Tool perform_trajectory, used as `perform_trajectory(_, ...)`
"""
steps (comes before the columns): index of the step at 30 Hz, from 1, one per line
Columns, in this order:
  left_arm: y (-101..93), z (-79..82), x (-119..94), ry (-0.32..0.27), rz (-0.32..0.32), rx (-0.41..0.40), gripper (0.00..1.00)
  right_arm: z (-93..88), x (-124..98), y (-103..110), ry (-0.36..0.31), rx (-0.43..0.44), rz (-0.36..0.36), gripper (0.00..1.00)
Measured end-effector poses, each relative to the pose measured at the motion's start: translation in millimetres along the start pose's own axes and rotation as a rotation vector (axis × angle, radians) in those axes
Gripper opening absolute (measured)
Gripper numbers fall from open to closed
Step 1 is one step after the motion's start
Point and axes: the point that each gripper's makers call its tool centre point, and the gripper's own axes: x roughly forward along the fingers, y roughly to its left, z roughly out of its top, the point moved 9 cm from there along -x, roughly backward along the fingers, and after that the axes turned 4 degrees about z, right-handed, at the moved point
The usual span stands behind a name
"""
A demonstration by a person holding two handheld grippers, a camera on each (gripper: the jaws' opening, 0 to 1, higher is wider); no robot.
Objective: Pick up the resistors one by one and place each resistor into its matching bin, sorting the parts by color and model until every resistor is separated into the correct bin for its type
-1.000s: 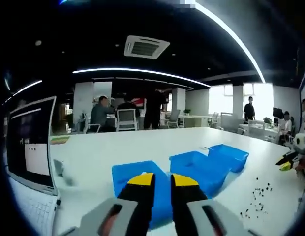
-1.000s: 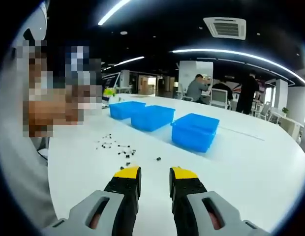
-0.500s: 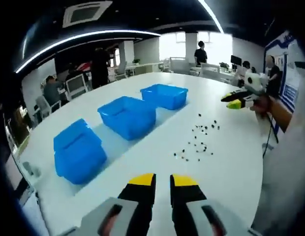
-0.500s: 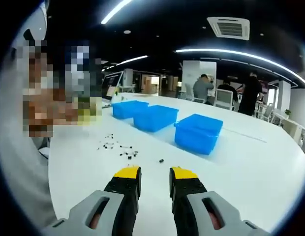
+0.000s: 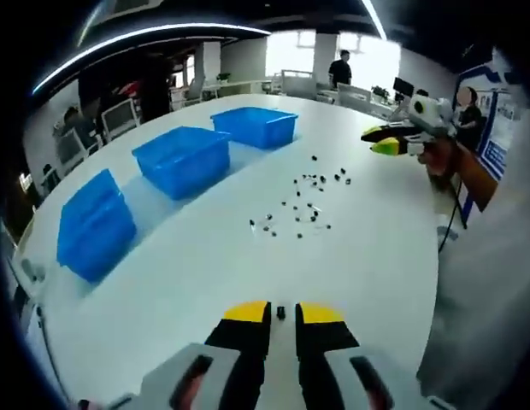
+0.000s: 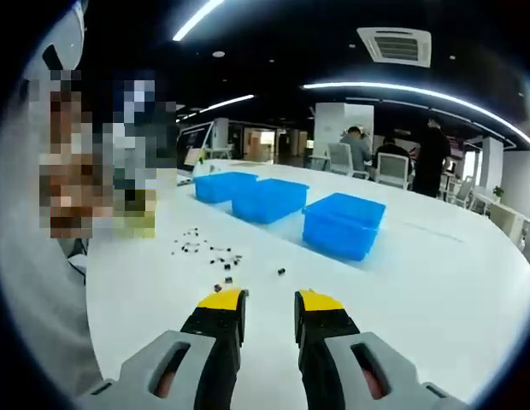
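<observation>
The resistors (image 5: 303, 201) lie as a loose scatter of small dark parts on the white table (image 5: 179, 282), a little above the middle of the left gripper view. In the right gripper view the same scatter (image 6: 209, 254) sits left of centre, with one part (image 6: 281, 272) lying apart from the rest. One more small dark part (image 5: 280, 313) shows right at the yellow tips of the left gripper (image 5: 281, 314), low in the middle of that view. I cannot tell if it is pinched there or only lies on the table behind the tips.

Three blue bins stand in a row beyond the scatter, at the left and upper left of the left gripper view: the near bin (image 5: 94, 226), the middle bin (image 5: 181, 160) and the far bin (image 5: 254, 125). All three look alike, and their insides cannot be seen well.

The risk, in my judgement, comes from the size of the parts. They are tiny and lie close together, so a closing pinch could take two at once, or push one away across the smooth table. Colour and model are too small to read here, so a part could easily go into the wrong bin.

The left gripper's jaws stand almost together, with a narrow slot between them. The right gripper (image 6: 269, 301) has its jaws apart by a clear gap, holds nothing, and is above the table near the scatter's edge.
</observation>
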Motion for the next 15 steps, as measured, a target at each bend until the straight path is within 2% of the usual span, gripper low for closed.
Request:
perform_trajectory(2, 1.2, -2.5, 2.4, 0.017, 0.005, -0.011, 0.15, 0.0, -0.2, -0.8, -0.004, 0.002, -0.002, 0.25)
perform_trajectory(6, 2.4, -5.2, -0.9, -0.007, -0.009, -0.053, 0.14, -1.2, -0.8, -1.3, 0.001, 0.001, -0.005, 0.25)
perform_trajectory(10, 4.5, -5.5, -0.9, -0.019, 0.002, -0.055, 0.07, -3.6, -0.9, -1.3, 0.002, 0.007, -0.004, 0.25)
perform_trajectory(15, 5.4, -4.4, 0.4, -0.032, -0.016, -0.056, 0.07, -4.1, -0.7, -0.5, 0.002, 0.007, 0.0, 0.25)
